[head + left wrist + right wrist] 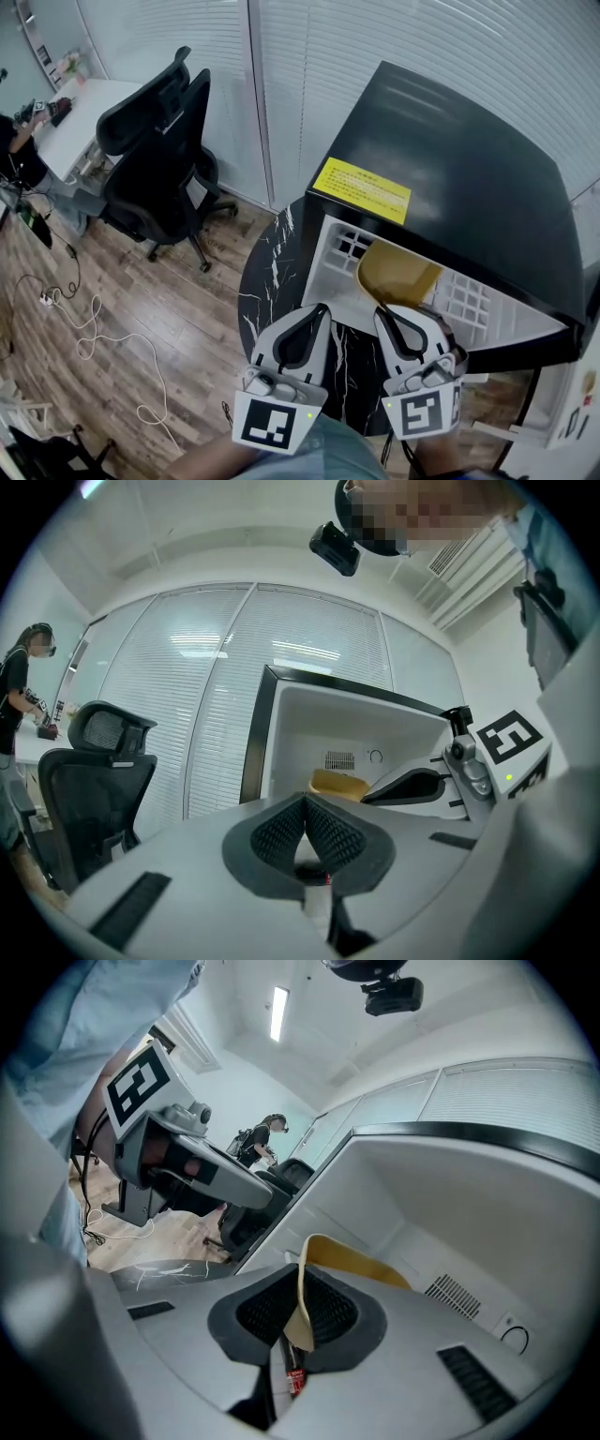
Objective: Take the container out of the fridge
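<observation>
Right gripper view: right gripper point(298, 1309) fingers pinch rim of thin yellow container point(361, 1264); left gripper point(307, 829) fingers clenched.

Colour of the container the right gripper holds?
A mustard-yellow container, rim in the right gripper; head view shows it best.

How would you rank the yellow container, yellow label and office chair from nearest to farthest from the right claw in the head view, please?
1. yellow container: in the fridge opening, its rim pinched in the right claw.
2. yellow label: on the fridge's black top, just beyond.
3. office chair: far off to the left.
</observation>
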The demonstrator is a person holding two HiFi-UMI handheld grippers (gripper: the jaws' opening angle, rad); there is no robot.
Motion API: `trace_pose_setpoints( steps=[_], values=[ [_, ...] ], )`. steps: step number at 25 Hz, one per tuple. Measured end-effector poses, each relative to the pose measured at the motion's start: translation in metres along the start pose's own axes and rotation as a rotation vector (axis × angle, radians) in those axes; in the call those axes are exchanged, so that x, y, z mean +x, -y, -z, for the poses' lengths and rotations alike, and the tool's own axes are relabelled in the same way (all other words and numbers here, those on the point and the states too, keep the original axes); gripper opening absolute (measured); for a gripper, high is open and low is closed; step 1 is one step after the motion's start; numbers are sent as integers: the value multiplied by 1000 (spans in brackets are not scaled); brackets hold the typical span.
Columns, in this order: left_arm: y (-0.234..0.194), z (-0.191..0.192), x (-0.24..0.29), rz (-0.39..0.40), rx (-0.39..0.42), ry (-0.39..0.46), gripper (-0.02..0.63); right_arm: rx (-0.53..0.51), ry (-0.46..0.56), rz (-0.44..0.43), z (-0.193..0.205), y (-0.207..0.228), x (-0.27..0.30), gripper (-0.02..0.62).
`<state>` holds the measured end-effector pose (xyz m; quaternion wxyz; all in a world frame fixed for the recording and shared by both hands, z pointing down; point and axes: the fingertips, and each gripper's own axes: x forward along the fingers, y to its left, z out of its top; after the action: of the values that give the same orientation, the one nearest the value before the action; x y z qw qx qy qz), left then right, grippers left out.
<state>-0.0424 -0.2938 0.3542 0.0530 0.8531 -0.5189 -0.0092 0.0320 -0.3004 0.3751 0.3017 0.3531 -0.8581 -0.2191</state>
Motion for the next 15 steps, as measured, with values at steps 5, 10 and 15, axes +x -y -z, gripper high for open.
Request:
trace_pose_setpoints(
  steps=[5,10,15],
  values=[
    [10,-8,-8,3,12,14,14,19,21,12,-6,-3,-15,32],
    [22,-16,-20,11,30,31,14,52,46,18,-13,-9,-33,32],
    [30,-21,-35,-4,35,32,14,76,69,26,-19,-17,-53,31]
  ],
)
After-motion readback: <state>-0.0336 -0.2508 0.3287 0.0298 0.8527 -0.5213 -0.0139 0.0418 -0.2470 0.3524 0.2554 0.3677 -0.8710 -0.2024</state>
